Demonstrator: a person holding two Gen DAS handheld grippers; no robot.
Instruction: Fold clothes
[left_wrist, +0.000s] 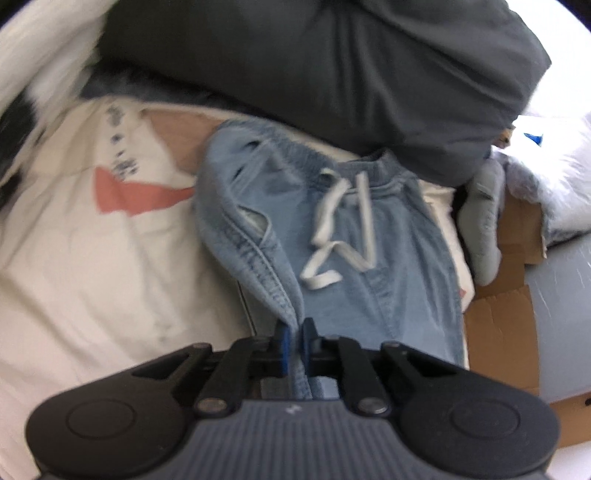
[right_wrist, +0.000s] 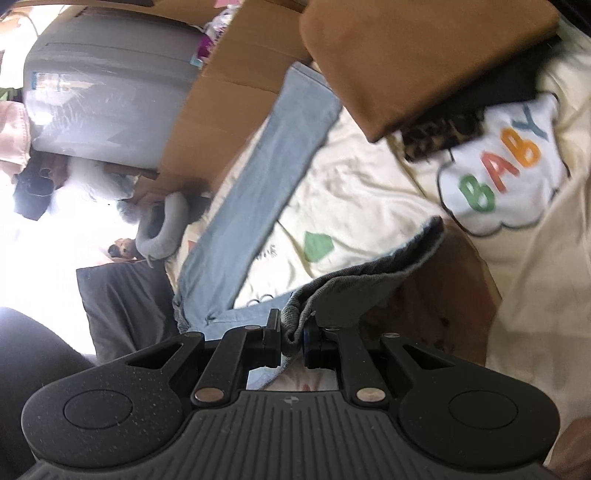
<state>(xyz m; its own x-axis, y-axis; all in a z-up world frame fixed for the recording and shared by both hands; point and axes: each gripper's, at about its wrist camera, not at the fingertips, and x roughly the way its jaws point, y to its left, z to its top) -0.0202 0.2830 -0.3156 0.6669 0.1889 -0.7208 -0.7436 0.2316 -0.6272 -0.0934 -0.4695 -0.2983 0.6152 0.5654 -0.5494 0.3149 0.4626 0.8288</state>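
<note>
Light blue denim pants (left_wrist: 351, 258) with a white drawstring (left_wrist: 343, 229) lie on a cream printed blanket (left_wrist: 92, 266). My left gripper (left_wrist: 294, 334) is shut on a side seam of the pants near the waistband, and the fabric rises into its blue pads. In the right wrist view one pant leg (right_wrist: 255, 192) stretches away across the blanket (right_wrist: 362, 206). My right gripper (right_wrist: 291, 332) is shut on the hem of the other leg (right_wrist: 369, 273), which folds back toward it.
A dark grey cushion (left_wrist: 332, 74) lies past the waistband. Cardboard (left_wrist: 502, 325), a grey neck pillow (left_wrist: 484, 221) and a grey suitcase (right_wrist: 110, 92) stand beside the bed. A brown folded stack (right_wrist: 424, 55) and a white "BABY" garment (right_wrist: 506, 173) rest on the blanket.
</note>
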